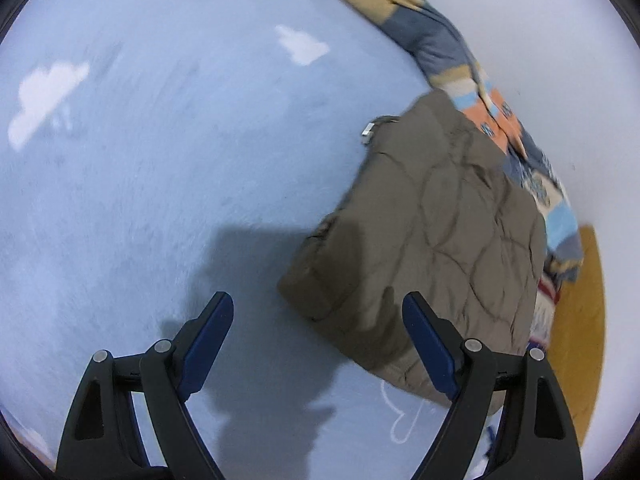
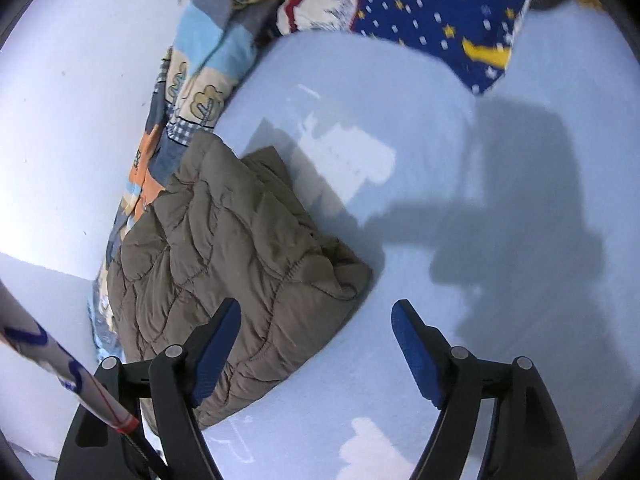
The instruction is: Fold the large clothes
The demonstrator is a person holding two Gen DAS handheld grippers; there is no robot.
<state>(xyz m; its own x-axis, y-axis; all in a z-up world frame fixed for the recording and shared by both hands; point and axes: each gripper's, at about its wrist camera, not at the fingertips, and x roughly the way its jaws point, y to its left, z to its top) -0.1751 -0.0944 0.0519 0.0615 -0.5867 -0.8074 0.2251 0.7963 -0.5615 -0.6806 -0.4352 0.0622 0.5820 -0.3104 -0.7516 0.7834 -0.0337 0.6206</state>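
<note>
The quilted jacket [image 1: 432, 220] lies folded on the blue bed sheet [image 1: 160, 180], beside a patchwork blanket [image 2: 208, 52]. Left gripper [image 1: 318, 340] and right gripper [image 2: 316, 344] hang released, jaws empty. It looks soft, puffy, light; better to grasp at a thick folded edge.

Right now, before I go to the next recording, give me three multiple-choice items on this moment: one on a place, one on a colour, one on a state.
1. Where does the folded jacket lie?
A. on the light blue sheet, beside the patchwork quilt
B. on top of the star-print pillow
C. on a wooden chair

2. What colour is the jacket?
A. red
B. grey-brown
C. white

3. How does the right gripper stand?
A. shut on the jacket
B. shut on the pillow
C. open, holding nothing

Answers:
1 A, it rests on the sheet against the quilt's edge.
2 B, its quilted fabric is a dull grey-brown.
3 C, both blue pads stand apart with nothing gripped.
</note>
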